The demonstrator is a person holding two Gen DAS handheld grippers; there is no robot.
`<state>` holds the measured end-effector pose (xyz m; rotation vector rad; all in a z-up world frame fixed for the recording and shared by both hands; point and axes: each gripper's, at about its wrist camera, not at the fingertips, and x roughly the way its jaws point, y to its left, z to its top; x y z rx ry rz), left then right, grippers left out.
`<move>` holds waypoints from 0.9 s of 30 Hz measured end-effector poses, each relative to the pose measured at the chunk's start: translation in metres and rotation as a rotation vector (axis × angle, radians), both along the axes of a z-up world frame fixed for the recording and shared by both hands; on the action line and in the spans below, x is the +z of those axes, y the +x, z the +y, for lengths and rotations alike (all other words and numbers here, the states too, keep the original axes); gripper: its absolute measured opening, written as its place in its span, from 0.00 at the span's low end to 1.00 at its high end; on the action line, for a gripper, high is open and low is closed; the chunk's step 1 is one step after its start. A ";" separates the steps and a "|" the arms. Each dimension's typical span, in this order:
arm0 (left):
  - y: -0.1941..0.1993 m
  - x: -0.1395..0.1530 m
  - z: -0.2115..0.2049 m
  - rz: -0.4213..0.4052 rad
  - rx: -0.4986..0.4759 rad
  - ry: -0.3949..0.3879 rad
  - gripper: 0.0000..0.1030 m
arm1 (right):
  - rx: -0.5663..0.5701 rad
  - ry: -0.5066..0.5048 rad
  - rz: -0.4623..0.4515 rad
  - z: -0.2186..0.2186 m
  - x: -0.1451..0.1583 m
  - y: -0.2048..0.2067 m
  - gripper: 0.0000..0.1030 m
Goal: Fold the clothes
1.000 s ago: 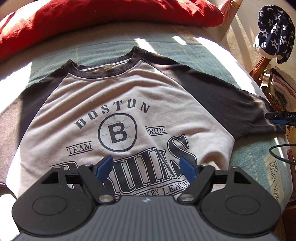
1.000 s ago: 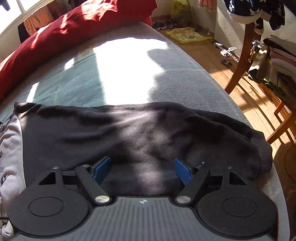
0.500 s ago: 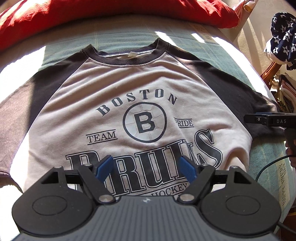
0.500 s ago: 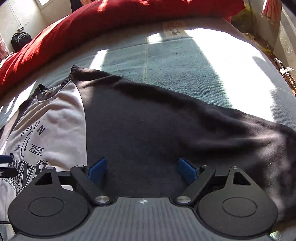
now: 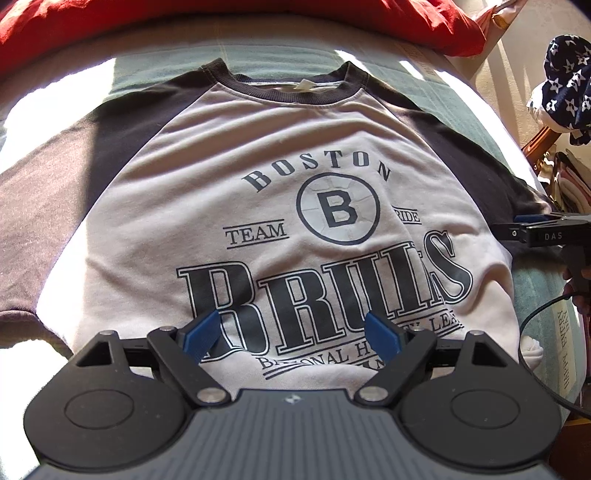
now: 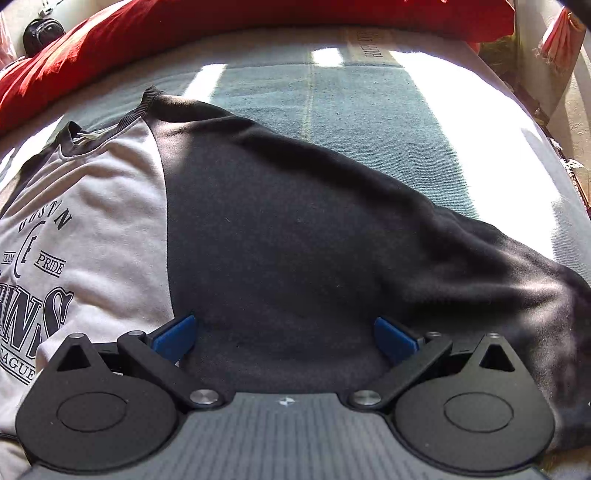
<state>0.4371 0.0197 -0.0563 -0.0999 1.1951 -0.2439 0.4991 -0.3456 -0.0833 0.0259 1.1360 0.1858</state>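
Boston Bruins sweatshirt lies flat on the bed; left hand-held gripper and right hand-held gripper gape, empty.

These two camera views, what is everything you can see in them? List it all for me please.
grey sweatshirt with dark sleeves and Boston Bruins print: one, grey and near-black, spread flat face up on the bed.
teal-grey bed cover: one, under the sweatshirt, patches of sun on it.
red bedding: one mass, red, along the far edge of the bed.
navy cloth with white stars: one, hanging at far right, off the bed.
wooden chair: one, brown, right of the bed, mostly hidden.
left gripper: black with blue pads, open, over the sweatshirt's lower print.
right gripper: black with blue pads, open, over the dark sleeve.
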 end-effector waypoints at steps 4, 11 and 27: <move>-0.002 0.001 0.010 0.013 0.001 0.028 0.83 | 0.012 0.003 0.009 -0.001 0.001 0.001 1.00; 0.007 0.015 0.026 0.007 0.009 0.068 0.84 | 0.026 -0.008 0.045 0.001 0.003 0.007 1.00; 0.127 0.003 0.012 -0.151 -0.019 -0.093 0.84 | -0.034 0.200 -0.069 0.052 0.016 0.080 1.00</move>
